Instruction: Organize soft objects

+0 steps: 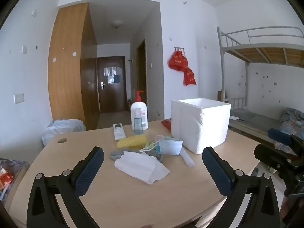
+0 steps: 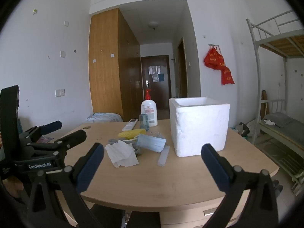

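Crumpled white tissue beside blue mask

white foam box, blue pleated mask, yellow mesh sponge, white cloth, beige table

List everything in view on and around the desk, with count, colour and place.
foam box: 1, white, desk right
face mask: 1, blue, pile centre
white cloth: 1, white, pile front
foam net: 1, yellow, behind pile
grey cloth: 1, grey, under white cloth
pump bottle: 1, white, red pump, desk rear
small bottle: 1, clear bluish, before pump bottle
remote: 1, white, rear left
red bags: several, wall hooks
left claw: open
right claw: open
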Demonstrator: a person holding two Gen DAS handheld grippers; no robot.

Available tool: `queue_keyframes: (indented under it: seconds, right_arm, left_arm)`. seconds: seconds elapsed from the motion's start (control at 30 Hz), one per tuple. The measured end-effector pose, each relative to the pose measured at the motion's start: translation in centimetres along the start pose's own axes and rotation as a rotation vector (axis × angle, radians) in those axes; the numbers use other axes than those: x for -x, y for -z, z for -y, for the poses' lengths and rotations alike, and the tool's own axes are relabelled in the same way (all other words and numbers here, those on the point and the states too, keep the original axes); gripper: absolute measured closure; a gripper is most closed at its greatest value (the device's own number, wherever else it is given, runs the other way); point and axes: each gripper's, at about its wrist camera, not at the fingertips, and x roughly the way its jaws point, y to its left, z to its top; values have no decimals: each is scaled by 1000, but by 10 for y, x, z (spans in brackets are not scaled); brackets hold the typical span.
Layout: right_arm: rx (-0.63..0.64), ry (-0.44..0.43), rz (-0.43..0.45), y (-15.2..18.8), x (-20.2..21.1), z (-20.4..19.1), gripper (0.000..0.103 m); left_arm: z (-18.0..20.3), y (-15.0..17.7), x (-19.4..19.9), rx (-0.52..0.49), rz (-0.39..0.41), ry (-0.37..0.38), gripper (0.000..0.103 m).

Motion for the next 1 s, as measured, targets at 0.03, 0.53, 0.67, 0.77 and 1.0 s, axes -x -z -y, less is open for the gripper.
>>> queue_keyframes:
  seconds: [0.03, 0.53, 0.67, 0.77, 1.0]
  right_arm:
    - [-2, 0, 0, 0, 0, 0, 0]
    - [-9, 1, 4, 0, 3, 1, 0]
    - [-7, 8, 7, -3, 3, 1, 0]
    - [-1, 9, 9, -6, 5, 0, 0]
    - [-3, 11, 15, -6, 9, 3, 0]
  left_arm:
    - [1, 0, 0, -3, 1, 1, 0]
    - [5, -6, -10, 16, 5, 8, 0]
    - [-4, -1, -5, 28, 22, 15, 0]
    - [-5, 0, -5, 36, 21, 31, 0]
    - [-6, -1, -2, 43, 24, 24, 0]
